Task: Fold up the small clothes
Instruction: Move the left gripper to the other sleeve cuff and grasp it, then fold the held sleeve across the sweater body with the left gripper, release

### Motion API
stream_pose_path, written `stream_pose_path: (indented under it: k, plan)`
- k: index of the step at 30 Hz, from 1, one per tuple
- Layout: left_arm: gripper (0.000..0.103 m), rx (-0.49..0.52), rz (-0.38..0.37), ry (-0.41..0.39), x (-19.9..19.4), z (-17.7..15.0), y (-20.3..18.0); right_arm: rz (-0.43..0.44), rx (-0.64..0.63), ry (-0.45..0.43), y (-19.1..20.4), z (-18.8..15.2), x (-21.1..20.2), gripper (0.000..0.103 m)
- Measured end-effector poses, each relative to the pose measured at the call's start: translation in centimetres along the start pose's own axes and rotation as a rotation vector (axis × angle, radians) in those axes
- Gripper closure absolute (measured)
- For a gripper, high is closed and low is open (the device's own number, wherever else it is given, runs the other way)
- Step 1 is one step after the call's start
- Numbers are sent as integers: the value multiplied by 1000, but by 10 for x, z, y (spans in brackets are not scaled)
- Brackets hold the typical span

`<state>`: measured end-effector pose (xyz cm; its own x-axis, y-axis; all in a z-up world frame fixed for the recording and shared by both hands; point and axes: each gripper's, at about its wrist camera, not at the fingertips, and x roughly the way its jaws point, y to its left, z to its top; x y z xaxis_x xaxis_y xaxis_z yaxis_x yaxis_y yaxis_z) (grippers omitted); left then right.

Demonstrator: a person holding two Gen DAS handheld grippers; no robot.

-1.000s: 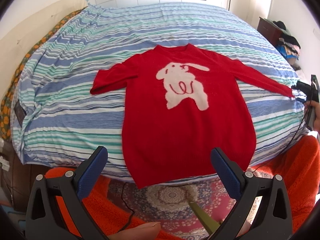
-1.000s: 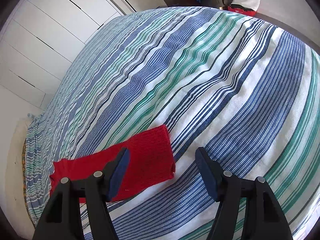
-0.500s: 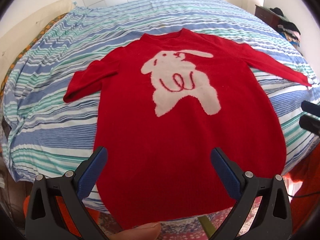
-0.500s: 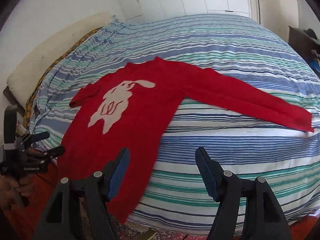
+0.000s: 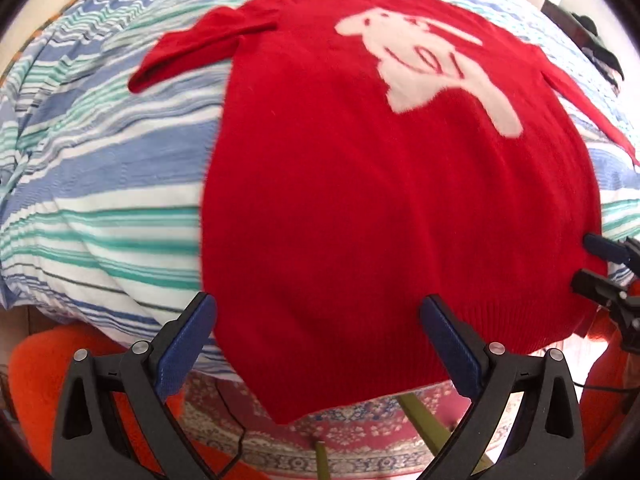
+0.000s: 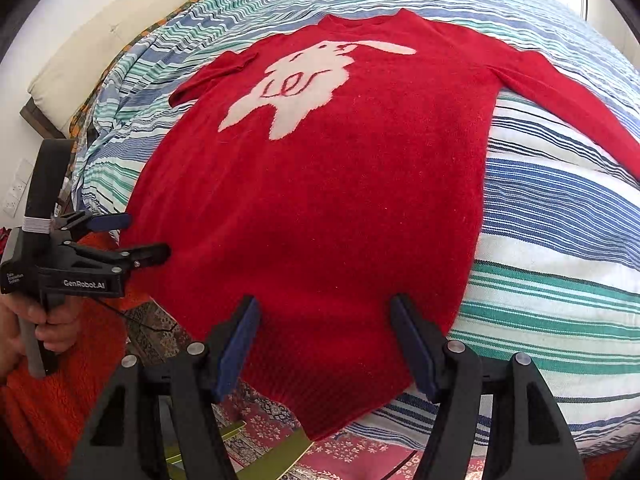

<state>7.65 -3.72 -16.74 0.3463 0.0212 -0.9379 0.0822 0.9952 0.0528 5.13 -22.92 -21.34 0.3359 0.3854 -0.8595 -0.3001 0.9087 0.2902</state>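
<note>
A red sweater (image 5: pixel 392 184) with a white rabbit design lies flat, face up, on the striped bed, both sleeves spread out; it also shows in the right wrist view (image 6: pixel 328 184). Its hem hangs slightly over the bed's near edge. My left gripper (image 5: pixel 316 332) is open and empty just above the hem's left part. My right gripper (image 6: pixel 324 332) is open and empty above the hem's right part. Each gripper shows in the other's view: the right gripper (image 5: pixel 592 260) at the right edge, the left gripper (image 6: pixel 136 236) at the left.
The bed (image 6: pixel 560 240) has a blue, green and white striped cover. A patterned rug (image 5: pixel 360 440) lies on the floor below the hem. An orange knitted fabric (image 5: pixel 36 384) is near me. A pillow (image 6: pixel 80 56) lies at the far left.
Both grippers have moved closer to the sweater's hem. The right gripper swung from the right sleeve's cuff round to the sweater's lower right. Both jaws stay open.
</note>
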Motion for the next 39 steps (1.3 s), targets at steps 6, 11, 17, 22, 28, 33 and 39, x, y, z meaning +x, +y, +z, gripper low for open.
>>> stream_pose_path:
  k: [6,11,17,22,28,33,39]
  plan:
    - [1,96,44,-139,-17,101,36,-16,6,-16,0,-2,-3,32]
    - [16,109,11,-88,20,186,48,-17,-6,-18,1,-2,-2,30]
    - [41,166,68,74,82,226,31,-10,0,-19,1,0,0,28]
    - [96,-30,-45,26,58,223,82,4,7,-18,-1,0,-1,27]
    - [97,-387,-58,-128,-16,198,229,5,17,-22,-1,-1,-1,27]
    - [97,-640,120,-121,-13,168,343,-18,6,-13,4,1,2,21]
    - [98,-747,198,-60,13,116,385,-60,-9,-2,11,3,7,19]
